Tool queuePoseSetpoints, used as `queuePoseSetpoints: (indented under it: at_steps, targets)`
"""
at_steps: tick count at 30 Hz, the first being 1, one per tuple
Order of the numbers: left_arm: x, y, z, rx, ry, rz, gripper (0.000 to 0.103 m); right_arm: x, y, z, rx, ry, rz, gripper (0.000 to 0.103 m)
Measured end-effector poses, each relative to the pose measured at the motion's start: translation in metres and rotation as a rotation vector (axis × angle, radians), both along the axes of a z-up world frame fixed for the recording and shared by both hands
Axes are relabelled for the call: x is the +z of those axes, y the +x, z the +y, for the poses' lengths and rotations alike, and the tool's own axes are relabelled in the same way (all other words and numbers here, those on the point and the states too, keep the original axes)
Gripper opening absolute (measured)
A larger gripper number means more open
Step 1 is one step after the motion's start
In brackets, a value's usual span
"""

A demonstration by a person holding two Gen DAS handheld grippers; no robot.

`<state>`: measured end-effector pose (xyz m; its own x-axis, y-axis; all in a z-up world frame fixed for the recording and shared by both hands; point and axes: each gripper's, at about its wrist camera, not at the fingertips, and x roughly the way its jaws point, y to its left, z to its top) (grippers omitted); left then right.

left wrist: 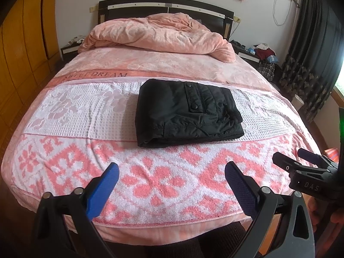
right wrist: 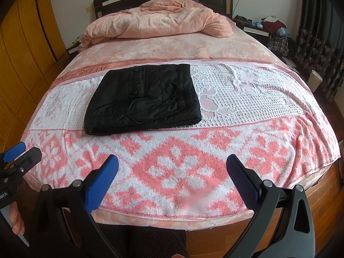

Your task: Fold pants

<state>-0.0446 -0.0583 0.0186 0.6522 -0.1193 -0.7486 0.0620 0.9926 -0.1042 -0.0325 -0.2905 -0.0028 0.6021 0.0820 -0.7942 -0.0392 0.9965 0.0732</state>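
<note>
Black pants (left wrist: 187,111) lie folded into a compact rectangle mid-frame on the pink-and-white blanket (left wrist: 71,111). Low in each view, the left gripper (left wrist: 172,185) and right gripper (right wrist: 173,178) gape wide, holding nothing.

Folded pants (left wrist: 188,111) on towel (left wrist: 86,111) mid-bed, duvet (left wrist: 154,34) behind by headboard (left wrist: 165,5), nightstands either side

Black pants (left wrist: 189,111) on pink-and-white floral towel (left wrist: 163,178).

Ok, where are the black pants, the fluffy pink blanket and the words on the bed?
black pants (left wrist: 187,111): left wrist view, middle of the folded bundle.
pink blanket (right wrist: 159,19): right wrist view, middle of the crumpled heap by the headboard.
SWEET DREAM lettering (left wrist: 96,75): left wrist view, on the pink band.
</note>
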Motion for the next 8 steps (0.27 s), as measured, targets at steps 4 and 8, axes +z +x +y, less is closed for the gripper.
queuePoseSetpoints:
  at_steps: [4, 8]
  targets:
    - [-0.0026, 0.0017, -0.0004, -0.003, 0.004, 0.007, 0.099, 0.0002, -0.0001, 0.0004, 0.001, 0.001, 0.001, 0.100]
    - [-0.0046, 0.0029, 0.0018, -0.007, -0.008, 0.016, 0.099, -0.0010, 0.0008, -0.0002, 0.003, 0.000, 0.003, 0.100]
